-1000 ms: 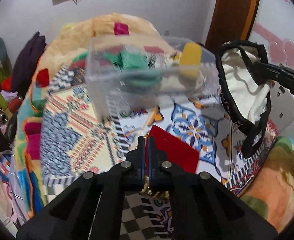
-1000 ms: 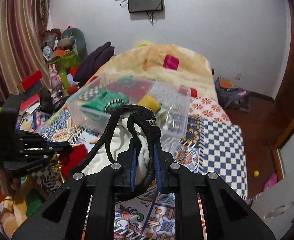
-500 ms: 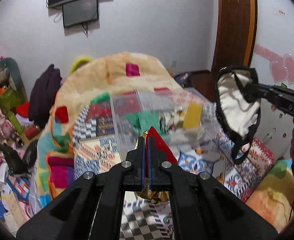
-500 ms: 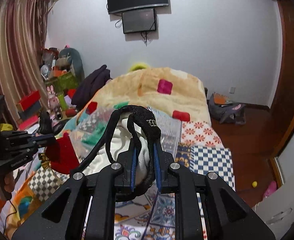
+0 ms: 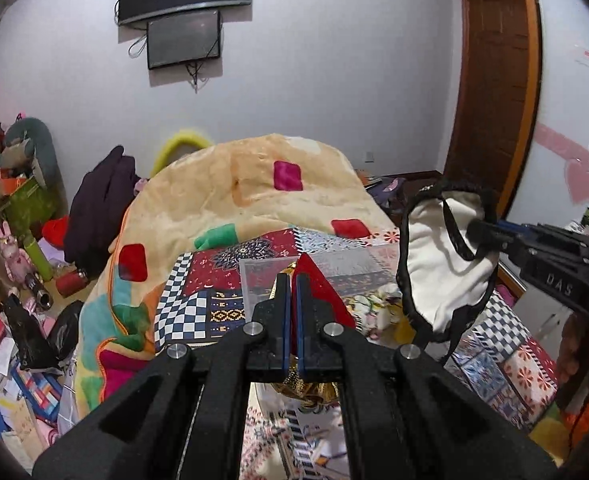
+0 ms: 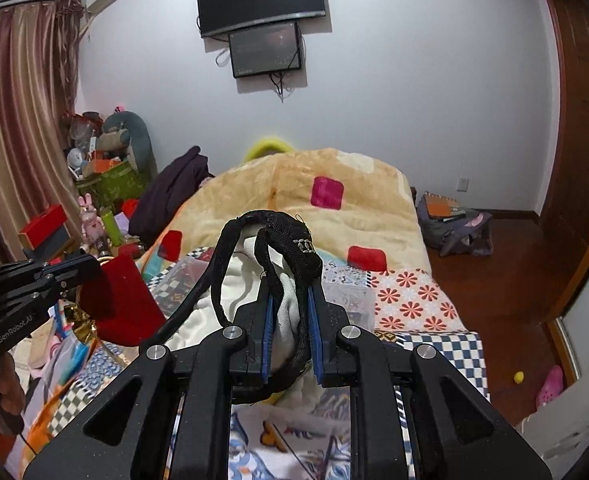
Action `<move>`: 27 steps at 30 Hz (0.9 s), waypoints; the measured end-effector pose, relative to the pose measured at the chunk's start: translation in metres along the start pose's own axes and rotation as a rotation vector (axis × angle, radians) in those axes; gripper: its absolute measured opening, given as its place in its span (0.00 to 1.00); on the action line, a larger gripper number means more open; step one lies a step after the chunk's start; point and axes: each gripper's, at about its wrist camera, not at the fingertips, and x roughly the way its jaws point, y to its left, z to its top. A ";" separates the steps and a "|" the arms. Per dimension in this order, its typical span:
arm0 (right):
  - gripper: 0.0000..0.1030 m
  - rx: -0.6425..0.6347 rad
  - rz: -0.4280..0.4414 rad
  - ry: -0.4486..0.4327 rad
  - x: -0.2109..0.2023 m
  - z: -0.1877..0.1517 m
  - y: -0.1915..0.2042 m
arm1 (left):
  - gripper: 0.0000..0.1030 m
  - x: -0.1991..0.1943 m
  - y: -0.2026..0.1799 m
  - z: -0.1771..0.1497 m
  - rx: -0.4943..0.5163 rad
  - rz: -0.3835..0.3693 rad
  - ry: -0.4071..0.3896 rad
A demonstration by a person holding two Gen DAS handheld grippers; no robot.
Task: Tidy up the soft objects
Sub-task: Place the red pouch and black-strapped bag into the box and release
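White black-trimmed garment [image 6: 282,312] up in the air over the bed, right gripper [image 6: 288,304] clamped on it, "DAS" on its body. Left gripper [image 5: 291,280], marked "GenRobot.AI", pinches a red cloth [image 5: 318,292] above the clear bin [image 5: 334,264] on the patchwork quilt [image 5: 198,308].

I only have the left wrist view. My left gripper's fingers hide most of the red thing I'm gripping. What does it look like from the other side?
Observer: In the right wrist view, the left gripper is shut on a red felt piece that hangs below it, with gold foil under it.
Operator: And how does the right gripper hold the white bag?
Observer: The right gripper is shut on the white bag with its black strap bunched between the fingers.
Operator: Anything on the floor right of the bed?
Observer: A purple backpack and a small yellow ball.
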 end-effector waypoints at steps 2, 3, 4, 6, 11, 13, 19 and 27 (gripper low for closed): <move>0.14 0.001 -0.003 0.025 0.014 -0.002 0.001 | 0.01 0.015 0.004 -0.002 -0.021 -0.004 0.024; 0.14 0.002 -0.002 0.039 0.021 -0.003 0.002 | 0.01 0.023 0.006 -0.004 -0.030 -0.006 0.035; 0.14 0.001 -0.001 0.055 0.027 -0.006 0.002 | 0.01 0.030 0.007 -0.007 -0.037 -0.008 0.048; 0.14 -0.001 0.000 0.084 0.038 -0.011 0.003 | 0.01 0.041 0.007 -0.011 -0.043 -0.013 0.073; 0.14 -0.041 -0.012 0.151 0.059 -0.021 0.010 | 0.01 0.066 0.004 -0.022 -0.026 -0.004 0.125; 0.17 -0.054 -0.013 0.167 0.063 -0.024 0.013 | 0.01 0.071 0.003 -0.024 -0.019 -0.004 0.141; 0.36 -0.051 0.000 0.197 0.065 -0.022 0.010 | 0.07 0.080 0.004 -0.029 -0.027 -0.009 0.196; 0.55 -0.091 -0.006 0.191 0.052 -0.020 0.013 | 0.35 0.067 0.001 -0.032 -0.021 -0.029 0.193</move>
